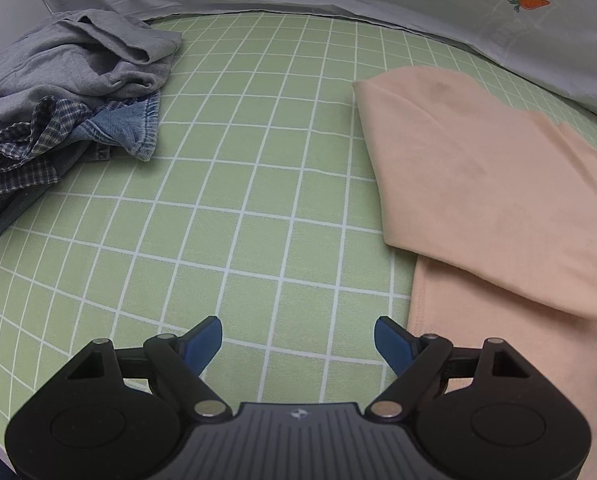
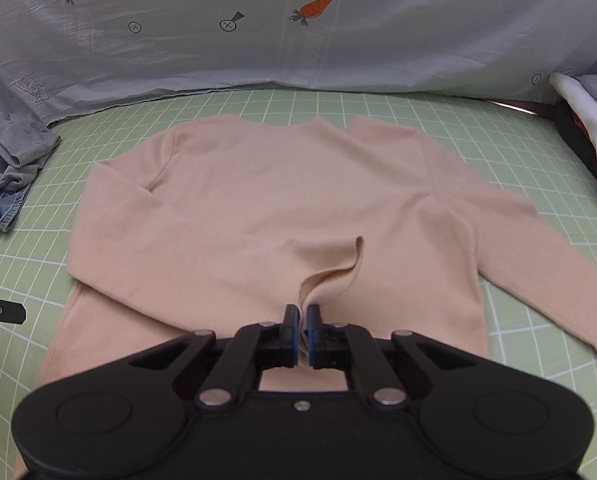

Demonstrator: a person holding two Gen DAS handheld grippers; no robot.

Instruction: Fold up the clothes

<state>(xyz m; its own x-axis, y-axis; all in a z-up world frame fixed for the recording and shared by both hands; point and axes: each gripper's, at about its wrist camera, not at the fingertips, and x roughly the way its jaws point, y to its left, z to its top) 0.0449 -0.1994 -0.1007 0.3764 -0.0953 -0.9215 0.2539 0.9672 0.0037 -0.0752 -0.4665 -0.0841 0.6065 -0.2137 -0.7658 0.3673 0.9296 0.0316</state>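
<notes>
Peach long-sleeved top (image 2: 258, 200) spread flat on green grid mat (image 2: 518, 152), neckline at far side, left sleeve folded across the body, right sleeve stretched out to the right, a pinched ridge of fabric raised near the hem

Both tools were black plastic. The left gripper (image 1: 297, 340) had blue pads on its fingers (image 1: 202, 344), round silver pins at its joints, ribbed grooves and a small white mark in the middle. The right gripper (image 2: 302, 320) had thin blue pads, silver pins and one small screw.
</notes>
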